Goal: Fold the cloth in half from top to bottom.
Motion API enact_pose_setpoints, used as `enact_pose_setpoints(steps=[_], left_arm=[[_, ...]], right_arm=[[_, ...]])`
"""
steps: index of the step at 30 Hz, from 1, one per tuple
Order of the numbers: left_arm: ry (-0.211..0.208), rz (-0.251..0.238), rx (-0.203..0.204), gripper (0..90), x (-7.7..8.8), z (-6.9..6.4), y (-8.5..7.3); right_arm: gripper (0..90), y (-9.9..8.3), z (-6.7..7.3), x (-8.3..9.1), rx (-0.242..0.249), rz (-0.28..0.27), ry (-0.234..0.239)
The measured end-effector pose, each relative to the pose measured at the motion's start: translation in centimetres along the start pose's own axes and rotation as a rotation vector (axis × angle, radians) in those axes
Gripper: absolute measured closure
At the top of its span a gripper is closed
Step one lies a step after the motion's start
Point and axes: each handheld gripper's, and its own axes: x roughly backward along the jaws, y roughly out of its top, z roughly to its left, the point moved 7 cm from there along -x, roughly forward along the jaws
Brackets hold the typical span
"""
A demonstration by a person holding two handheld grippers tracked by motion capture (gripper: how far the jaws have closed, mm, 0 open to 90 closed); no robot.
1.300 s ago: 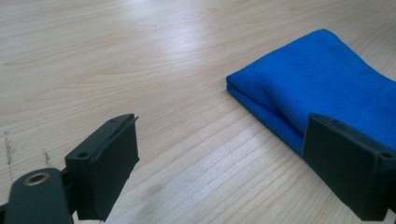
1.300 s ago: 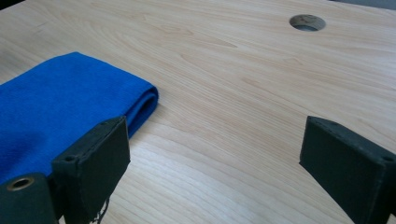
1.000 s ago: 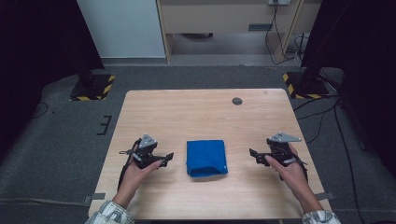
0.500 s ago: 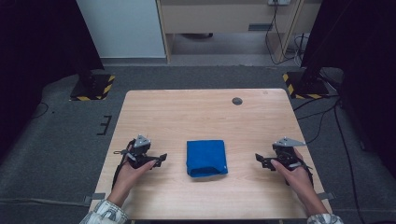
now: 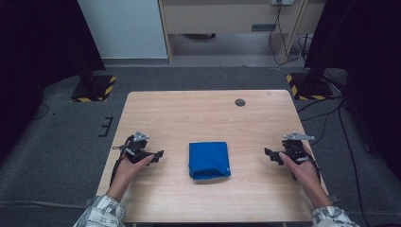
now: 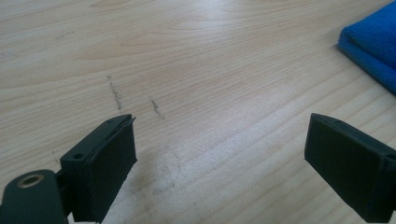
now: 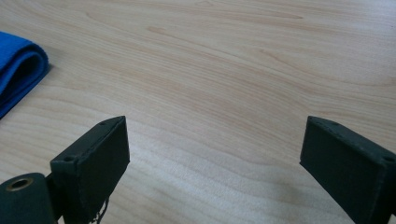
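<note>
my left gripper (image 6: 219,154) has its jaws spread wide with bare wood between the pads, nothing held. just ahead of them i can see a few dark scuff marks (image 6: 114,95) on the grain, and at the upper right edge of the left gripper view sits a corner of the folded blue cloth (image 6: 373,44), apart from the jaws.

my right gripper (image 7: 212,161) is also spread wide and holds nothing; the wood between its jaws is plain. in the right gripper view the cloth shows at the far left edge as a rounded fold with stacked layers, lying flat and clear of the jaws.

from the high view, the left gripper sits near the left edge of the table (image 5: 208,113), its jaws pointing inward toward the cloth, with my hand behind it and a patterned sleeve (image 5: 99,215) at the bottom edge. the right gripper is near the right edge, jaws also pointing inward, a grey plate on top. the blue cloth lies between the two grippers, in the middle of the near half of the table, touching neither. a small dark round spot (image 5: 240,102) sits on the far part of the table toward the right, well apart from everything else.
</note>
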Motion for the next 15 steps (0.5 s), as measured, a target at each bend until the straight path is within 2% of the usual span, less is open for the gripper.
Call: enact_pose_setpoints(steps=[5,9,12,15], left_arm=[[0.02,0.009,0.006,7.3,-0.6,0.6,-0.1],[0.025,0.02,-0.003,7.1,-1.0,0.7,-0.4],[0.041,0.03,-0.021,6.7,-1.2,0.7,-0.6],[0.043,0.031,-0.016,6.6,-1.4,0.8,-0.8]], right_arm=[[8.4,0.0,-0.5,-1.0,0.001,0.023,-0.029],[8.8,-0.1,-0.6,-1.8,-0.025,0.043,-0.059],[8.6,-0.1,-0.6,-2.4,-0.023,0.05,-0.082],[8.1,-0.2,-0.5,-2.9,-0.028,0.062,-0.098]])
